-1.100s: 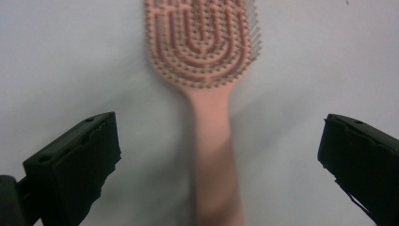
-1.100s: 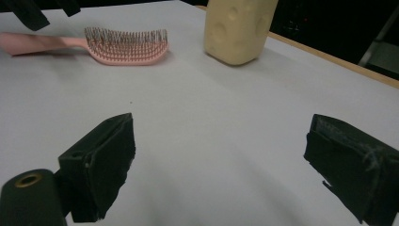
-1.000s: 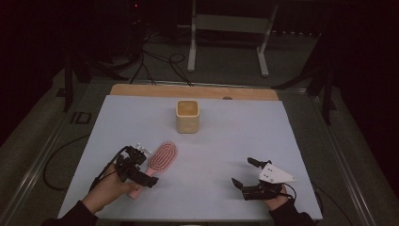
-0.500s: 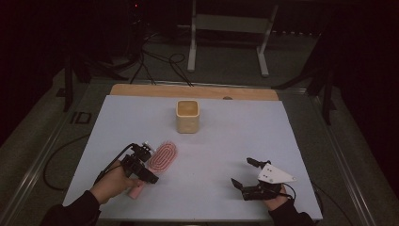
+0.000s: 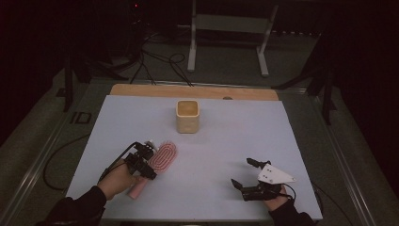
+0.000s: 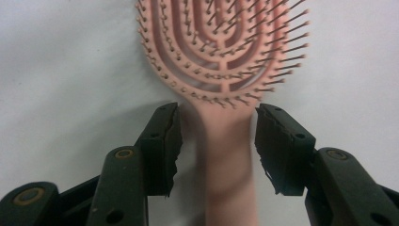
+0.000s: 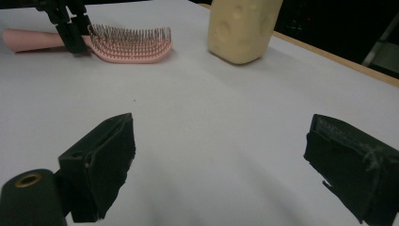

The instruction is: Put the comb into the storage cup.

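left tongs (image 6: 217,141) set astride the brush (image 5: 159,162) neck, one pad (image 6: 162,146) each side of the pink handle, just below the bristle head. narrow gaps visible either side of the handle in the left gripper view, so not yet pinching; jaws just been closing, handle between them. likely chosen spot: the neck, slim enough to fit and close to the heavy head, so less tipping on a lift. brush lying flat on the table (image 5: 235,141), bristles up, at lower left of the high view, head pointing toward the upper right, handle end under the hand (image 5: 117,179).

right tongs (image 7: 226,174) spread wide at lower right of the high view, nothing between them, hovering low over bare table. probably parked there to stay out of the way and wait.

cup (image 5: 187,116) standing upright near the centre top of the table, open mouth up, well apart from the brush. seen at upper right of the right gripper view (image 7: 242,28), with the brush at upper left (image 7: 127,44). plausible target for the brush, hence the grip low on the handle side.
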Tool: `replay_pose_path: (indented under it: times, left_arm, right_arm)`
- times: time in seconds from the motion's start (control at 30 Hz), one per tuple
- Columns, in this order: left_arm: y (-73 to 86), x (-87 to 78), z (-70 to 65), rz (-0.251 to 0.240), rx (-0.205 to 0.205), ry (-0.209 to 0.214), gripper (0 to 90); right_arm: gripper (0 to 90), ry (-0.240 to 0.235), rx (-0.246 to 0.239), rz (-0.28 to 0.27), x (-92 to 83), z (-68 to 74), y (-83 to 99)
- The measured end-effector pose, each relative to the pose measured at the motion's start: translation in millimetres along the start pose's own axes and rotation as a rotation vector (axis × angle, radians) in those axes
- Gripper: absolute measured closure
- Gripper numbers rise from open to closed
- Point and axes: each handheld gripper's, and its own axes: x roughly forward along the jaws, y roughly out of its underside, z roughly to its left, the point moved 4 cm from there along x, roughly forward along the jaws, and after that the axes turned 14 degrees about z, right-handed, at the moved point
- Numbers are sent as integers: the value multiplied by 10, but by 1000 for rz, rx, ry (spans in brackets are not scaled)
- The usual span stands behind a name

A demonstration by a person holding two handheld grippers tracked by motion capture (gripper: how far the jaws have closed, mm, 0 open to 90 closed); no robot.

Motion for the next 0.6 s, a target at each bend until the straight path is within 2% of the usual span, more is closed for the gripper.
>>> replay_pose_path:
  times: [0.13,0.23,0.3,0.6]
  left_arm:
    - [-13,8,-7,5,-2,-15,557]
    - [-11,8,-5,9,0,-7,594]
    - [-8,9,-2,14,-1,-13,658]
    - [-8,3,43,20,10,19,692]
  right_arm:
    - [88,-3,2,4,4,4,5]
    - [88,-2,3,-1,2,-1,-1]
    - [88,-3,3,3,4,3,5]
    - [88,-1,2,0,3,-2,-1]
